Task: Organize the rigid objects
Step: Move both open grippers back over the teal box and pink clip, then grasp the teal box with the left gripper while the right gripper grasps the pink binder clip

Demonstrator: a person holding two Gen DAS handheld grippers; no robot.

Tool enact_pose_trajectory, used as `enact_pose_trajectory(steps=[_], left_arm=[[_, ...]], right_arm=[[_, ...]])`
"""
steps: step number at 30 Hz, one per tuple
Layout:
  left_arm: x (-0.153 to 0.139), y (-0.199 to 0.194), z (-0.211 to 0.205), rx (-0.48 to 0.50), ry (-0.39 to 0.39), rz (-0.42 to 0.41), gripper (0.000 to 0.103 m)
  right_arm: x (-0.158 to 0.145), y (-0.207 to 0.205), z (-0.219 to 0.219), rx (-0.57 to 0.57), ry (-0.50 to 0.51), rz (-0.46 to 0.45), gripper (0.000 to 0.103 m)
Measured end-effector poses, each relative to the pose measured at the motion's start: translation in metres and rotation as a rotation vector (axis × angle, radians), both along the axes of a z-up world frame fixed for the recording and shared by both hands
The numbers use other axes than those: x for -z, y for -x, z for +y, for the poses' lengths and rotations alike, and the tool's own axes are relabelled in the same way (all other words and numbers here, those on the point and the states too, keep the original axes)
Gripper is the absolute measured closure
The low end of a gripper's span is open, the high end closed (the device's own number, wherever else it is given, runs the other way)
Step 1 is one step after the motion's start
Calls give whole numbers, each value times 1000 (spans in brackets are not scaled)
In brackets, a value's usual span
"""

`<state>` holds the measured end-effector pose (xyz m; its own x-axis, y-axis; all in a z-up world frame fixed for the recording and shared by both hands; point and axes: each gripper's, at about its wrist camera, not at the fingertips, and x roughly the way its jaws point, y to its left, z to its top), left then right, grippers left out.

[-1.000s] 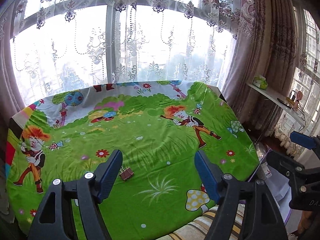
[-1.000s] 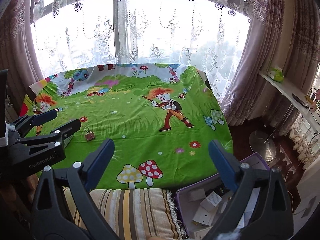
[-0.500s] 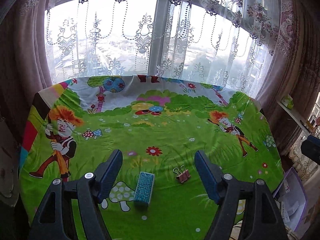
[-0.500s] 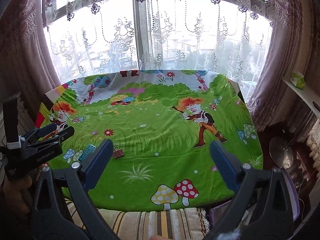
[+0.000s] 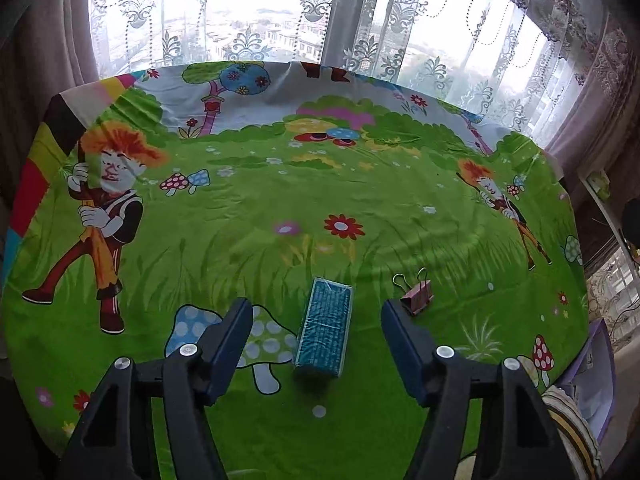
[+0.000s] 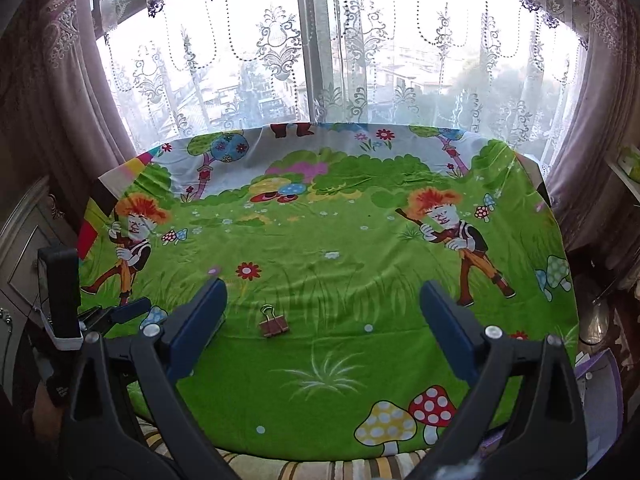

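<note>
A teal rectangular block (image 5: 324, 328) lies on the green cartoon-print tablecloth (image 5: 360, 200), its long side pointing away from me. My left gripper (image 5: 316, 308) hangs low over it with a finger on each side. Its jaws are closing, and gaps still show between the pads and the block. A small pink binder clip (image 5: 418, 296) rests just right of the block, near the right finger. In the right wrist view the same clip (image 6: 274, 324) lies ahead of my right gripper (image 6: 322, 288), which is open and holds nothing. The left gripper (image 6: 132, 308) shows at that view's left edge.
A purple box (image 6: 600, 380) with small cartons stands off the table's near right corner. A striped cushion (image 6: 320, 468) lies along the near edge. Lace curtains and a window close off the far side, and a shelf (image 6: 624, 172) sits on the right.
The left gripper swung left and came down; the teal block, unseen a second ago, now lies between its fingers, which stand closer together. The right gripper shifted left, bringing the clip ahead of it.
</note>
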<state>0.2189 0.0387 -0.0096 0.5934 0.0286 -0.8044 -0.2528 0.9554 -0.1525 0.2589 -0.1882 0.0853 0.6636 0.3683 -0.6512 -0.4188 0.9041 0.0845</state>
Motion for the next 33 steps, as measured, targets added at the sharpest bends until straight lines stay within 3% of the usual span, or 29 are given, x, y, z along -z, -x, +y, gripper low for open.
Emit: enact_pose_trajectory(steps=[6, 13, 18, 23, 28, 33], left_arm=[[24, -7, 3, -1, 9, 86, 46], [36, -12, 1, 25, 11, 118, 49], [46, -19, 3, 29, 24, 148, 73], [47, -18, 7, 20, 37, 140, 73], [40, -14, 11, -4, 42, 110, 73], [38, -12, 16, -19, 86, 89, 73]], right_arm=[[26, -5, 26, -72, 68, 11, 5], [68, -9, 47, -178, 151, 70, 9], [91, -14, 53, -212, 171, 122, 13], [111, -18, 61, -249, 207, 157, 18], [118, -24, 67, -272, 230, 157, 32], [127, -26, 80, -330, 251, 149, 34]])
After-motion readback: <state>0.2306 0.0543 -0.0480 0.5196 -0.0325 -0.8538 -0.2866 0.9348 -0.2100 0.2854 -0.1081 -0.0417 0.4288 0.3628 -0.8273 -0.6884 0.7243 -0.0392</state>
